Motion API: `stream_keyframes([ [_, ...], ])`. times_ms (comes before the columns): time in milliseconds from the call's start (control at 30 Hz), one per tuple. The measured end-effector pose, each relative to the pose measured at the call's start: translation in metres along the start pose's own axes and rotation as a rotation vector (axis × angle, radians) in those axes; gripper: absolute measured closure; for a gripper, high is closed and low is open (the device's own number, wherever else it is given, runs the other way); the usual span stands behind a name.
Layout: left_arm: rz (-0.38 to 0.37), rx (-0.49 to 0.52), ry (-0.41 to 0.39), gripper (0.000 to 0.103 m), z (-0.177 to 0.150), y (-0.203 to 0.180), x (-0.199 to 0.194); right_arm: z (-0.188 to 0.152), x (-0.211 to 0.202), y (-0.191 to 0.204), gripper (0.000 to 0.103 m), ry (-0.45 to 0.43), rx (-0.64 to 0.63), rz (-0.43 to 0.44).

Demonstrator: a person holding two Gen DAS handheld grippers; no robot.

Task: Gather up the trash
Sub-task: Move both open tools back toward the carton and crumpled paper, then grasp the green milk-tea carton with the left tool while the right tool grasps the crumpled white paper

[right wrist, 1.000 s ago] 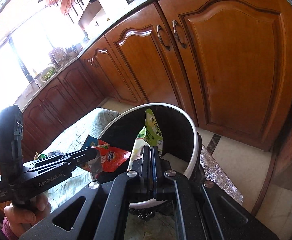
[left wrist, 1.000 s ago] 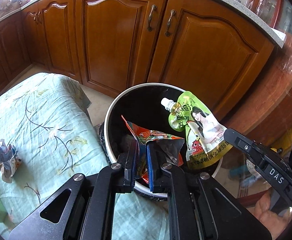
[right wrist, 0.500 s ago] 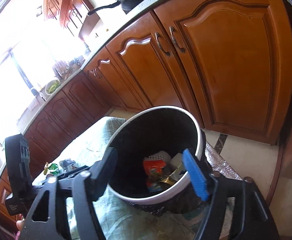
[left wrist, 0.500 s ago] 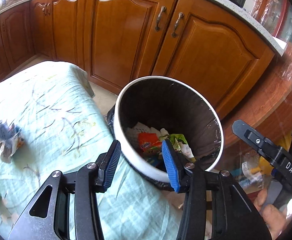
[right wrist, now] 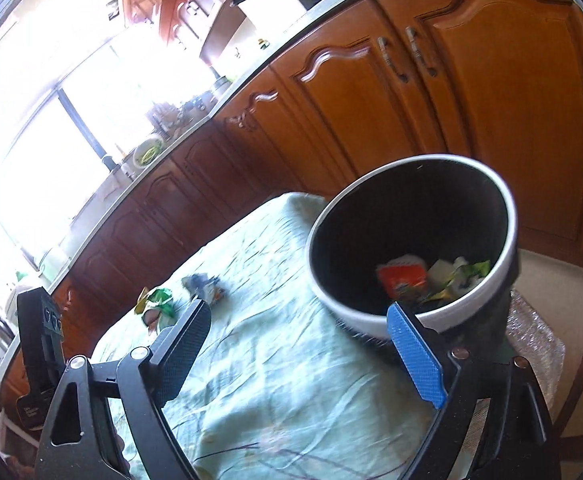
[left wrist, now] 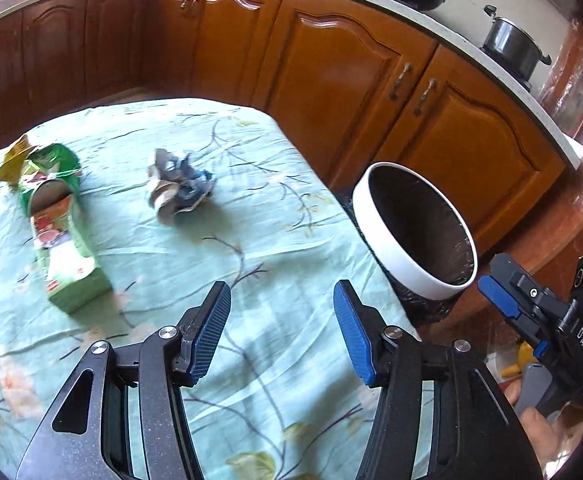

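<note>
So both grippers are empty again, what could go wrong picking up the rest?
The crumpled wrapper is light and irregular, so open fingers could push it across the tablecloth rather than catch it. The green carton is bulky and may slip from a corner pinch. The bin stands tight against the table edge, so a low swing might knock it.

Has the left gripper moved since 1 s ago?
Yes. The left gripper has swung left, off the trash bin and over the tablecloth, now open and empty; the bin sits to its right.
</note>
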State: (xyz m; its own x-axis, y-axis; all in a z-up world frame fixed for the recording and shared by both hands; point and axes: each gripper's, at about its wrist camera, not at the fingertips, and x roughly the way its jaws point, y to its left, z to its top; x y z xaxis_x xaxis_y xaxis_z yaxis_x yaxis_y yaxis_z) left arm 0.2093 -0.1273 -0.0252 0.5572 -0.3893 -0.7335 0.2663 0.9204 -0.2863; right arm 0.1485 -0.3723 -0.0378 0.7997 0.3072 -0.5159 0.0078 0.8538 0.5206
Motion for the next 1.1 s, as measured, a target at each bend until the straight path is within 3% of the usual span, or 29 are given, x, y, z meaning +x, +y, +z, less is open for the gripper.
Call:
stream_keyframes([
  [500, 0.096, -0.149, -0.028, 0.049, -0.027, 0.098, -0.040, -0.021, 0.048, 0.068, 0.012, 0.115, -0.096, 0.082],
  [800, 0.101, -0.209, -0.026, 0.049, -0.022, 0.129, -0.044, -0.017, 0.094, 0.102, 0.012, 0.185, -0.146, 0.125],
  [1100, 0.075, -0.259, -0.002, 0.035, 0.002, 0.140, -0.021, 0.004, 0.168, 0.113, 0.013, 0.268, -0.111, 0.141],
])
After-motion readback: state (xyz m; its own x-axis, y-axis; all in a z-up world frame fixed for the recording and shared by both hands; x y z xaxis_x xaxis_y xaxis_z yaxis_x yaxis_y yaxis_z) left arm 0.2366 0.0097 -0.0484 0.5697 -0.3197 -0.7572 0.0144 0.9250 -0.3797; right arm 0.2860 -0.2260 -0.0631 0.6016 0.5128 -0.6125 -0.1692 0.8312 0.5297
